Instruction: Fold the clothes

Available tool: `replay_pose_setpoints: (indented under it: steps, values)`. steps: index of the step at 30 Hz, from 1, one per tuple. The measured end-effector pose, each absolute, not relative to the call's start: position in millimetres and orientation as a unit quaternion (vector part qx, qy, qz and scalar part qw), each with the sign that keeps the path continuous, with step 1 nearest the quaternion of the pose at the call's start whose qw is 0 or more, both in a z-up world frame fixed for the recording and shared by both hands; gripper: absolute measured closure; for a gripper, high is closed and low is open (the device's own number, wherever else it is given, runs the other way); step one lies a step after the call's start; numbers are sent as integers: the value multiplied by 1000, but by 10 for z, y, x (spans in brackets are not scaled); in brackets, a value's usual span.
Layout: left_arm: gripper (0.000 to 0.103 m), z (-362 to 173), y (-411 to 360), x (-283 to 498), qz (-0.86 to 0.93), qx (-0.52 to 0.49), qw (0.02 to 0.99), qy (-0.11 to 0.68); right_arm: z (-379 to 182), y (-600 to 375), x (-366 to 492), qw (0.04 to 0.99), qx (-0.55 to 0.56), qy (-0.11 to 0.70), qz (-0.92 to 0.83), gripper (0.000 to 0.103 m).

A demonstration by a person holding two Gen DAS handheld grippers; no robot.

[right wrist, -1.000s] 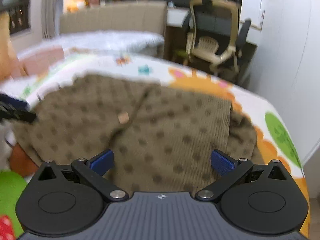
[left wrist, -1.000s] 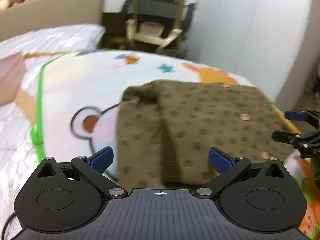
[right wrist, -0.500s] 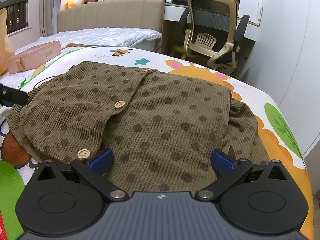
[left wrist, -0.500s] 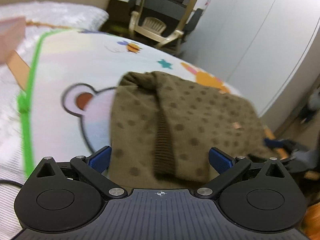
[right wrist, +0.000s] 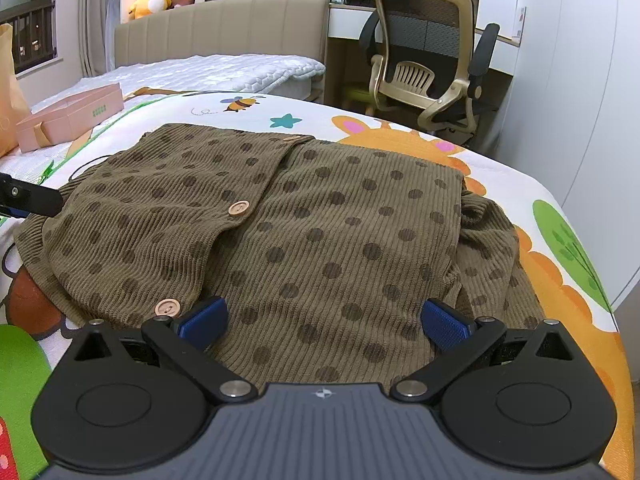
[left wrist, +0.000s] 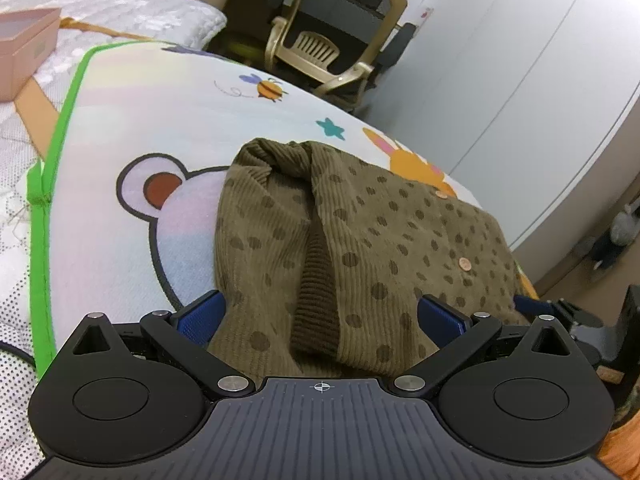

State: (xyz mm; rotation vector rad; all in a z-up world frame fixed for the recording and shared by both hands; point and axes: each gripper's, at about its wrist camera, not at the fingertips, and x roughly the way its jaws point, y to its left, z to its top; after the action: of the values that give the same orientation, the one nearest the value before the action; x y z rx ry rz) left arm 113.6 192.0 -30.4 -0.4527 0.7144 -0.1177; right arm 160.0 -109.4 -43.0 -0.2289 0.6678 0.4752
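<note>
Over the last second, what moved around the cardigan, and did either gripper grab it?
Both open grippers closed in low on the cardigan: left gripper at its folded sleeve edge, right gripper at the near hem. Neither has gripped. The cardigan, pink box and office chair stayed put.

Both wrist views low, close, sharing cardigan [left wrist: 360,240].

Beige padded headboard [right wrist: 224,28] against the far wall, gold-framed mesh office chair [right wrist: 428,68] right of it, white desk [right wrist: 496,44] behind the chair, barred window [right wrist: 28,40] left of the headboard, plain white wall [right wrist: 572,92] right of the chair
</note>
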Motion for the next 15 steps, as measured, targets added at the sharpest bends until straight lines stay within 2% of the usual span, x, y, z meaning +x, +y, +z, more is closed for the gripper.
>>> replay_pose_setpoints:
  steps: [12, 14, 15]
  values:
    - [0, -311, 1955, 1099, -60, -229, 911, 338, -425, -1091, 1580, 912, -112, 320, 230, 0]
    - [6, -307, 1962, 1077, -55, -231, 913, 332, -416, -1086, 1567, 913, -115, 316, 230, 0]
    - [26, -303, 1966, 1072, -53, -230, 914, 330, -406, -1083, 1555, 914, -118, 312, 230, 0]
